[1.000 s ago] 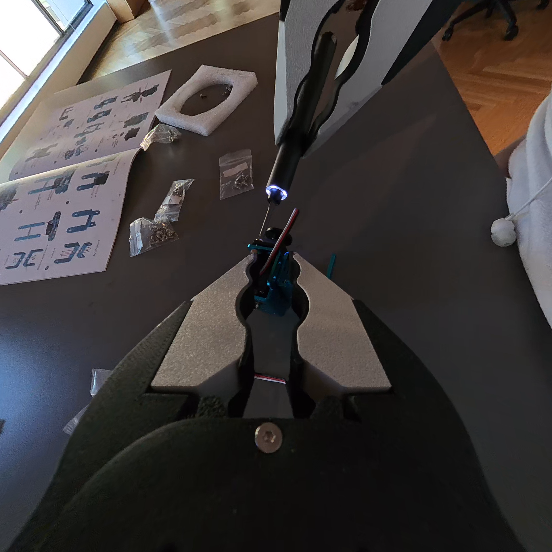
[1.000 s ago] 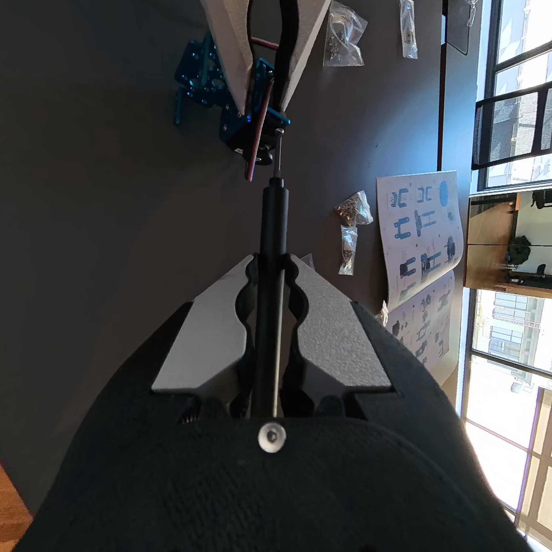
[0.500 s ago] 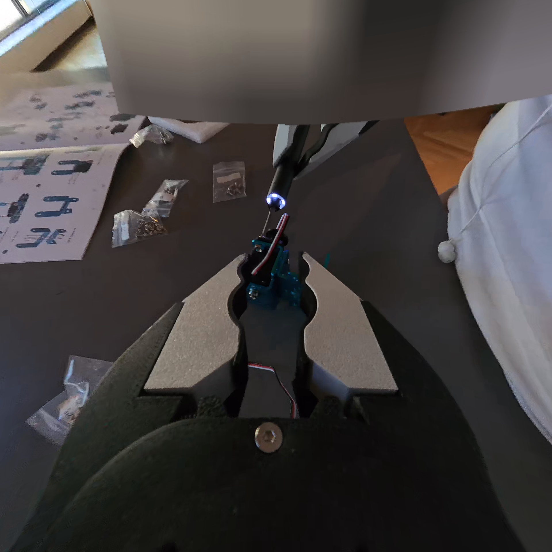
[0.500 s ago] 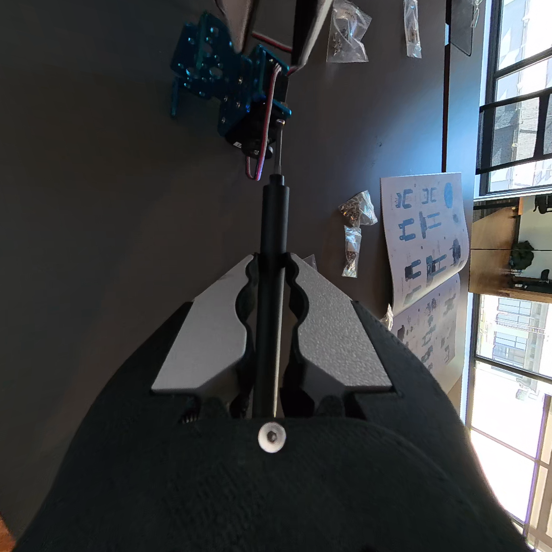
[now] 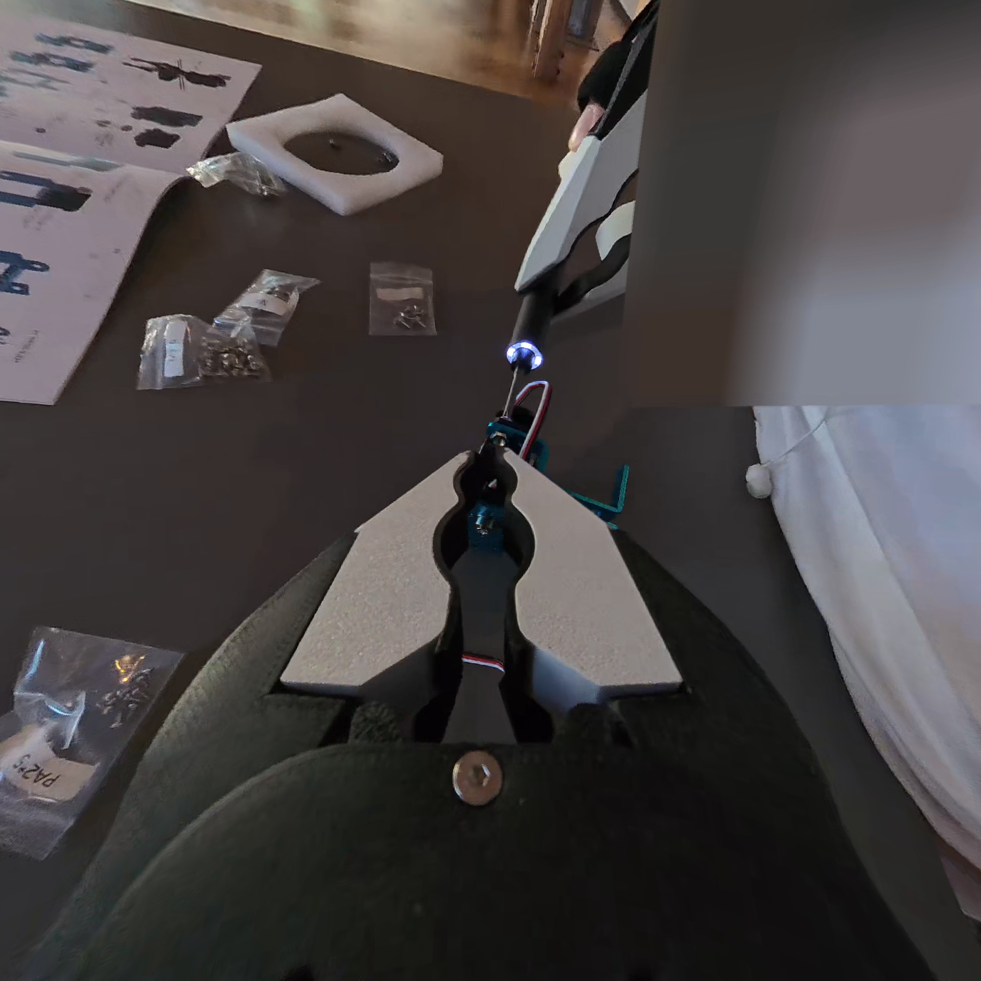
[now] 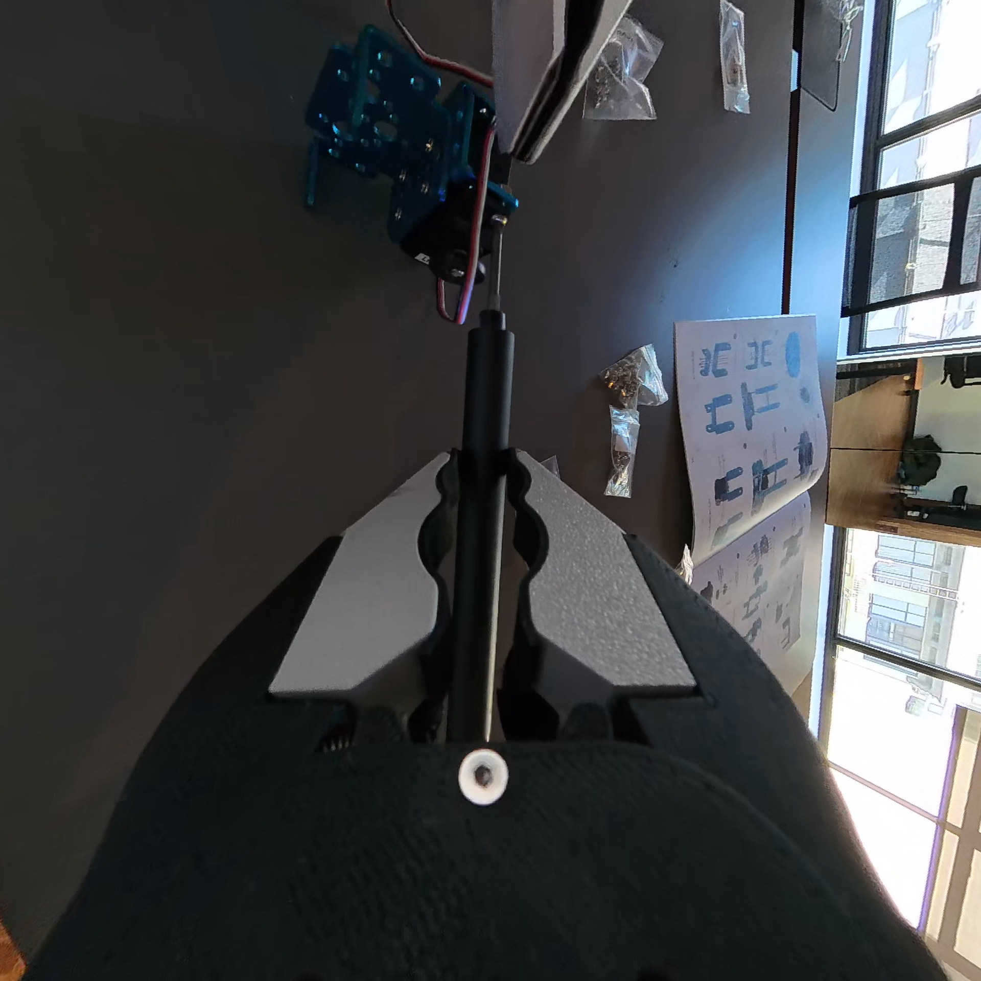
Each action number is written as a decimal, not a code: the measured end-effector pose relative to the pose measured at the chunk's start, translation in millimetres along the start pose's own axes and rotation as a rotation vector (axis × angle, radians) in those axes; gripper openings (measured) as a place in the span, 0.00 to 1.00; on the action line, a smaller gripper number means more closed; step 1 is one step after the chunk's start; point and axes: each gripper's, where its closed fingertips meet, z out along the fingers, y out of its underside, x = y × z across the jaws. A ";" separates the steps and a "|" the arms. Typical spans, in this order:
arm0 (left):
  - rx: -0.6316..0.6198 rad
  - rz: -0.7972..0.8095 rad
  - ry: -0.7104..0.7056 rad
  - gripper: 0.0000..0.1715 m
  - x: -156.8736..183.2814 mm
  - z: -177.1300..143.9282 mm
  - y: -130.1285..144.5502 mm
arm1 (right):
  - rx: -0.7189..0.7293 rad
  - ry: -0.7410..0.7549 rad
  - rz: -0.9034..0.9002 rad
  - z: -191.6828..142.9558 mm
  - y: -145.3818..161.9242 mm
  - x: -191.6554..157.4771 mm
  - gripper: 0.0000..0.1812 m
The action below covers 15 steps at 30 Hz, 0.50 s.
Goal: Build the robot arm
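Observation:
My left gripper [image 5: 485, 457] is shut on a blue metal bracket assembly [image 5: 482, 525] with a black servo and a red-white wire, holding it just above the dark table [image 5: 265, 478]. In the right wrist view the assembly [image 6: 382, 132] shows at the top, with the left gripper [image 6: 517, 151] clamped on its right edge. My right gripper [image 6: 480, 457] is shut on a black electric screwdriver [image 6: 485, 403]. Its thin bit touches a screw [image 6: 498, 220] on the bracket's edge. In the left wrist view the screwdriver's [image 5: 525, 340] light ring glows just beyond my left fingertips.
Several clear bags of screws [image 5: 201, 350] lie left of the assembly, with one more [image 5: 53, 732] at the near left. An open instruction booklet [image 5: 79, 212] and a white foam frame [image 5: 345, 194] lie farther left. White cloth [image 5: 876, 584] hangs at the right. Tip to tip, the grippers are about 10 cm apart.
The left gripper has closed tighter on the assembly and shifted, so the assembly sits turned and nearer in the right wrist view. The screwdriver bit stays on the bracket's screw.

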 end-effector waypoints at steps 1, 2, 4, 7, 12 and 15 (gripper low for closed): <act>-0.004 0.020 0.008 0.03 1.4 -1.1 -0.7 | -0.001 0.000 -0.001 -0.1 0.1 0.0 0.10; -0.011 0.040 0.014 0.02 2.2 -1.8 -1.5 | 0.000 0.000 -0.003 -0.2 -0.3 0.0 0.09; -0.033 0.066 0.023 0.02 2.7 -1.0 -1.8 | 0.001 0.002 -0.005 -0.2 -0.9 0.0 0.09; -0.052 0.093 0.028 0.02 -0.7 3.3 -2.1 | 0.001 0.003 -0.006 0.4 -1.5 -0.4 0.10; -0.056 0.097 0.088 0.04 2.2 4.4 -2.0 | 0.000 0.002 -0.009 -0.1 -1.6 -0.7 0.09; -0.047 0.105 0.115 0.05 4.9 5.8 -2.9 | -0.002 0.001 -0.012 0.0 -1.5 -0.8 0.10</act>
